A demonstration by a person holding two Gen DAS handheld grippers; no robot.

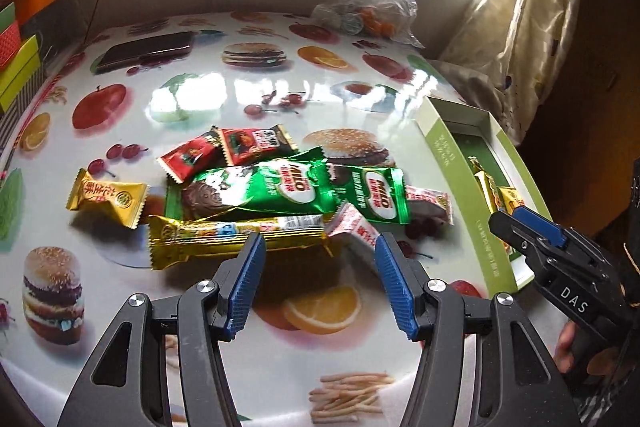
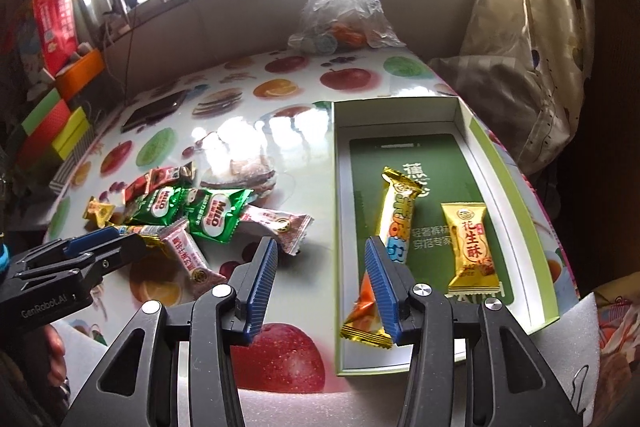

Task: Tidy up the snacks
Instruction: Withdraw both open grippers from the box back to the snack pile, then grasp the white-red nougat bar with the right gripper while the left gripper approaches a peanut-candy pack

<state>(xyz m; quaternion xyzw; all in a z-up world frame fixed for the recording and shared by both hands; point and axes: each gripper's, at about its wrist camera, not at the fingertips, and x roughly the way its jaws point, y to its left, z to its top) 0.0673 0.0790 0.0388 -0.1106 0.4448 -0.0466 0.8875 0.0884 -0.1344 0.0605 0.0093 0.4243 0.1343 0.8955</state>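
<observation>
A pile of snacks lies mid-table: two green Milo packets (image 1: 280,187) (image 2: 216,213), red packets (image 1: 224,151), a small gold packet (image 1: 108,197), a long gold bar (image 1: 236,237) and pink-white packets (image 1: 356,231) (image 2: 188,255). My left gripper (image 1: 320,247) is open, just in front of the long gold bar. A green-and-white box (image 2: 516,195) stands at the right, holding a long gold bar (image 2: 396,223) and a gold peanut-candy packet (image 2: 470,243). My right gripper (image 2: 320,247) is open and empty over the box's left wall; it also shows in the left wrist view (image 1: 528,227).
A dark phone (image 1: 148,49) lies at the far left of the fruit-print table (image 1: 240,95). A clear plastic bag (image 2: 340,11) sits at the far edge. Coloured boxes (image 2: 56,123) stack at the left. A curtain (image 2: 532,27) hangs at the right.
</observation>
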